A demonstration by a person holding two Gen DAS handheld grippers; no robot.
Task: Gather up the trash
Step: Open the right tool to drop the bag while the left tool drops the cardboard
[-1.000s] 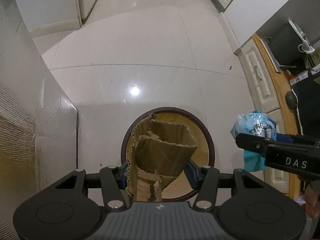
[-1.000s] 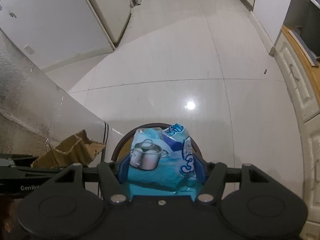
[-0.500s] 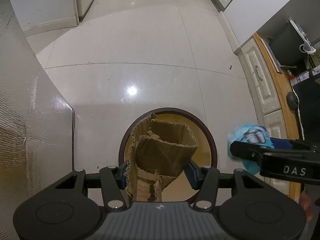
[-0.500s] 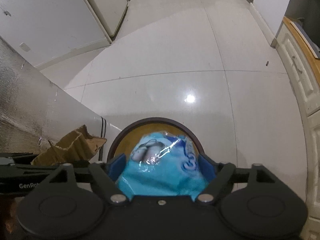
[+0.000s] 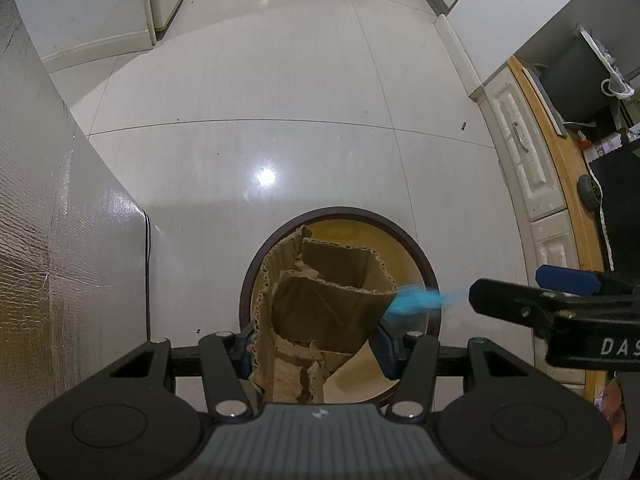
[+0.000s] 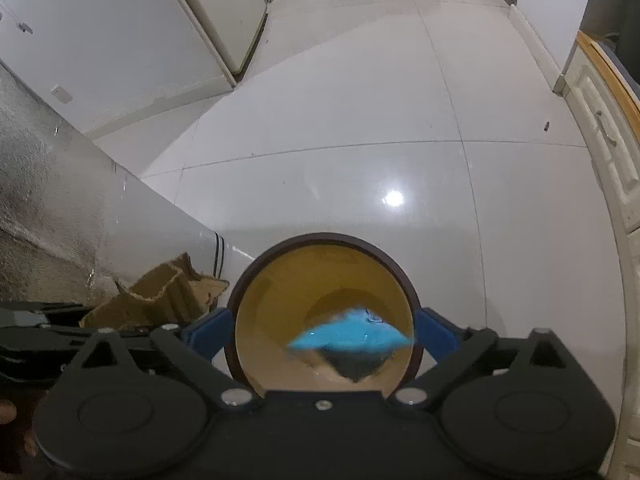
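The left gripper (image 5: 316, 354) is clamped on a crumpled piece of brown corrugated cardboard (image 5: 320, 304), its blue-padded fingers pressing the piece from both sides and holding it above the left half of the opening of a round waste bin with a dark brown rim and yellow-tan inside (image 5: 420, 252), which stands on the glossy white tiled floor (image 5: 280, 128). The right gripper (image 6: 322, 330) is spread wide with nothing between its blue pads (image 6: 434, 330), poised directly over the same bin (image 6: 320, 240). A blue plastic wrapper (image 6: 352, 334), motion-blurred, is free of the pads and sits within the bin's mouth, toward its right side; from the left wrist view it shows as a blue streak (image 5: 416, 302) just beside the cardboard's right edge. A silver foil-covered panel (image 5: 44, 240) stands beside the bin's left side, and a cream cabinet with a wooden top (image 5: 532, 168) lines the floor's right edge.
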